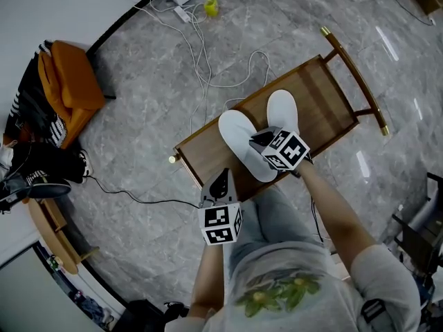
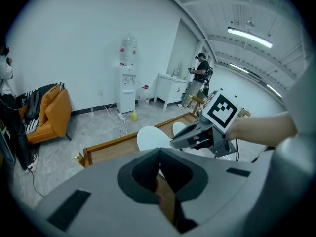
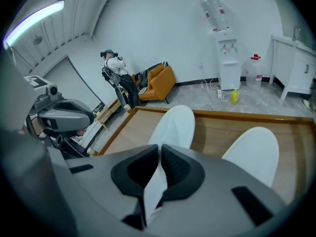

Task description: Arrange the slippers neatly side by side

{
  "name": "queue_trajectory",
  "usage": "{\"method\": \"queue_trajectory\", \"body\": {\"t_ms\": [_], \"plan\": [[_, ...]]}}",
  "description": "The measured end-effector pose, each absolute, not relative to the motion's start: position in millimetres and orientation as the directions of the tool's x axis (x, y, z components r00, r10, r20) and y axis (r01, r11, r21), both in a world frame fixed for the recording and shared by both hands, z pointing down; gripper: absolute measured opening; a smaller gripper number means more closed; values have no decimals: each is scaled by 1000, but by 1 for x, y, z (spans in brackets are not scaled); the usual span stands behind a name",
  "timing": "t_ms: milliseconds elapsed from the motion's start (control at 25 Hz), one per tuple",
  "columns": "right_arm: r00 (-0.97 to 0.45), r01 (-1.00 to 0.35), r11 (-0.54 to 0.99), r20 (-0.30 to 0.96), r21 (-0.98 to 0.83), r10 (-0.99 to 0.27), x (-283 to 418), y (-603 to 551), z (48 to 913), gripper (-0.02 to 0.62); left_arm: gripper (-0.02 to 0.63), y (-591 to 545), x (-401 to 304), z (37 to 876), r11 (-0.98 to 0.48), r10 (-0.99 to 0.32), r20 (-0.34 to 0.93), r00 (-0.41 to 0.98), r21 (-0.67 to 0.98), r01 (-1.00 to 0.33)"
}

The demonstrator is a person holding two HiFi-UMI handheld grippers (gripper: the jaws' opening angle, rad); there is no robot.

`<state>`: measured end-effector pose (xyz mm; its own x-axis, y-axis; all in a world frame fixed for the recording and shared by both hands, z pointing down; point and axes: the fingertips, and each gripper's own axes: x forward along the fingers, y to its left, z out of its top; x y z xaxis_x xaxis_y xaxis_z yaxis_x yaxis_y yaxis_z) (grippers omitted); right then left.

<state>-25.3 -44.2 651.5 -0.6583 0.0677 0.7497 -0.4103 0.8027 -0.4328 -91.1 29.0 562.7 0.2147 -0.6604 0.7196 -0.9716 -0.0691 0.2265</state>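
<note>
Two white slippers lie on a low wooden table [image 1: 325,95]. The left slipper [image 1: 239,140] slants across the tabletop, and the right slipper [image 1: 282,109] lies beside it, their near ends close together. My right gripper [image 1: 257,142] is shut on the near edge of the left slipper. In the right gripper view a white strip of that slipper [image 3: 173,127] runs between the closed jaws of the right gripper [image 3: 160,154], with the other slipper [image 3: 252,154] to the right. My left gripper [image 1: 221,180] hovers at the table's front edge, shut and empty. In its own view the left gripper [image 2: 159,154] points towards the left slipper [image 2: 150,137].
An orange armchair [image 1: 69,88] stands at the far left, with white cables [image 1: 201,54] and a yellow bottle [image 1: 210,6] on the floor behind the table. A water dispenser [image 2: 127,83] and a standing person [image 2: 200,78] are across the room. A dark chair [image 1: 415,234] is at the right.
</note>
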Motion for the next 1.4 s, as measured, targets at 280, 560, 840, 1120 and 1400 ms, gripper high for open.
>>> {"method": "queue_trajectory", "body": {"t_ms": [280,560,840,1120,1400], "plan": [[-652,-491,743,757,-456,33,-32,-41,661,26,15,29,-95,568,-62,-652,729,208,222,-973],[-634,-574,666,773,-477,6,-30,-38,669,26,15,29,-97,571,-65,-644,735,212,224,-972],[-626,-616,650,777,-445,-61,-26,-41,665,81,15,29,-95,572,-76,-637,739,220,224,-972],[-603,-674,658,765,-336,-226,-4,-50,638,163,15,24,-93,568,-94,-638,737,225,215,-972],[-573,-746,607,728,-273,-377,28,-53,613,170,15,17,-94,556,-116,-645,729,229,203,-972]]}}
